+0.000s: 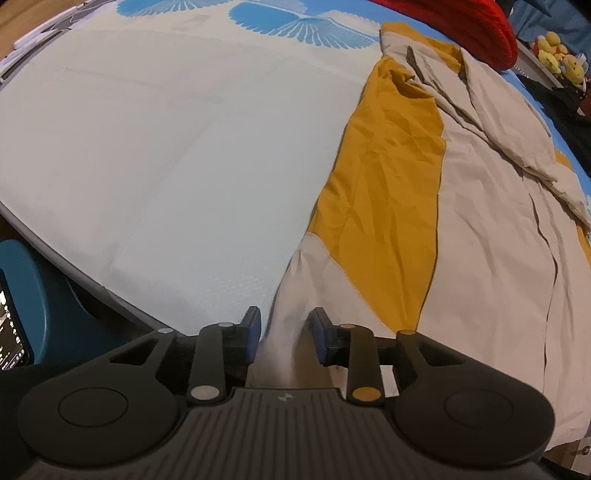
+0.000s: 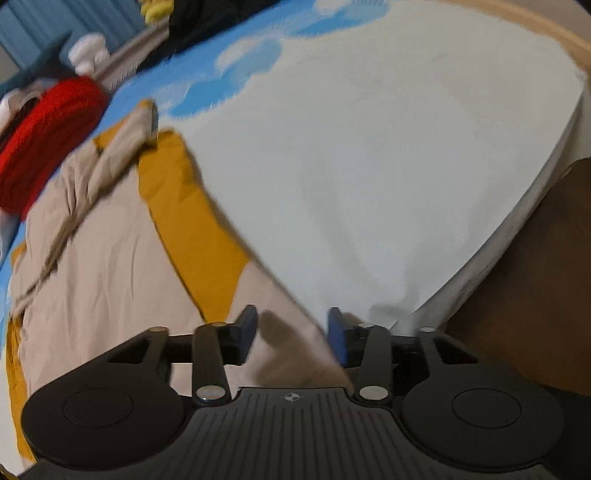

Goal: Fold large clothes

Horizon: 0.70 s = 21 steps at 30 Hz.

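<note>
We see a smooth white bedsheet (image 1: pixel 147 147) with blue feather prints, a wrinkled beige-and-mustard cotton garment (image 1: pixel 480 240) lying flat on it. Our left gripper (image 1: pixel 284 338) and right gripper (image 2: pixel 291 338) stand spread, each straddling a beige fabric edge unpinched.

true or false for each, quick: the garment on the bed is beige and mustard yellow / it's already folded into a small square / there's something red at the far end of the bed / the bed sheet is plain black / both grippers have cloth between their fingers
1. The garment is beige and mustard yellow. True.
2. It is folded into a small square. False: it lies spread long over the bed sheet, wrinkled.
3. A red thing lies at the far end. True: the red knitted item sits past the garment.
4. The bed sheet is plain black. False: it is pale, with blue prints at the far end.
5. Both grippers have cloth between their fingers. True: beige cloth runs between the jaws of the left gripper and the right gripper, though the pads stand apart from it.
</note>
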Tool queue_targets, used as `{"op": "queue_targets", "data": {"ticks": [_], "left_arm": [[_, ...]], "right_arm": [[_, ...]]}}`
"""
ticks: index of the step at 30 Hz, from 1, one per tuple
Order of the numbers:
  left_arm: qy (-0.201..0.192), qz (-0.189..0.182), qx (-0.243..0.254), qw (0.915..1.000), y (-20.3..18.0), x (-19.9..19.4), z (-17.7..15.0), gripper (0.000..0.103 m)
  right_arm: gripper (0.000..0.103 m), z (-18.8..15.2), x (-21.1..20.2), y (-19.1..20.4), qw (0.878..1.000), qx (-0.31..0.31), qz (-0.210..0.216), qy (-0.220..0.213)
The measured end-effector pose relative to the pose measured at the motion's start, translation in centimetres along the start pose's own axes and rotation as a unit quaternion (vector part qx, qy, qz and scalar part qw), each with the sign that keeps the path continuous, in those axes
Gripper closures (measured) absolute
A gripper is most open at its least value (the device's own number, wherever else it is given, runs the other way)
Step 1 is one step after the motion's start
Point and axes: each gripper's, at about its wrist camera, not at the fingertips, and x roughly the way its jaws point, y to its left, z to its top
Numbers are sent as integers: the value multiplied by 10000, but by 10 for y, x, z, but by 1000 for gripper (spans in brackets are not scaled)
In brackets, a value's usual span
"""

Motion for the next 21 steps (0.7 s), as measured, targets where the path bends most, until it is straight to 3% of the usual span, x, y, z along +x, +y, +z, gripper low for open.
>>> {"op": "queue_targets", "data": {"ticks": [6, 8, 10, 11, 13, 17, 18, 20, 21], "left_arm": [[0, 20, 53, 10000, -3, 3, 0, 69], [4, -47, 92, 9999, -5, 2, 0, 73], [13, -127, 113, 9999, -6, 2, -1, 75], [12, -121, 135, 9998, -7, 2, -1, 75], [24, -93, 144, 9999, -8, 3, -2, 75], [31, -53, 220, 9997, -10, 4, -3, 75], [26, -44, 263, 9996, -12, 3, -4, 80], [-33, -59, 301, 9995, -12, 1, -4, 99], [-87, -120, 278, 9995, -12, -3, -4, 99]], "right_arm": [[48, -4, 7, 13, 9987, -464, -203, 34], [58, -6, 5, 16, 9982, -580, -119, 80], [80, -8, 3, 21, 9974, -721, -19, 81], [84, -8, 1, 22, 9971, -752, 53, 64], [86, -9, -3, 21, 9972, -726, 169, 71], [84, -9, 2, 21, 9975, -689, 10, 175], [84, -9, 3, 21, 9975, -686, -1, 179], [85, -11, 3, 25, 9969, -772, -33, 159], [90, -12, 2, 26, 9965, -821, -37, 132]]}}
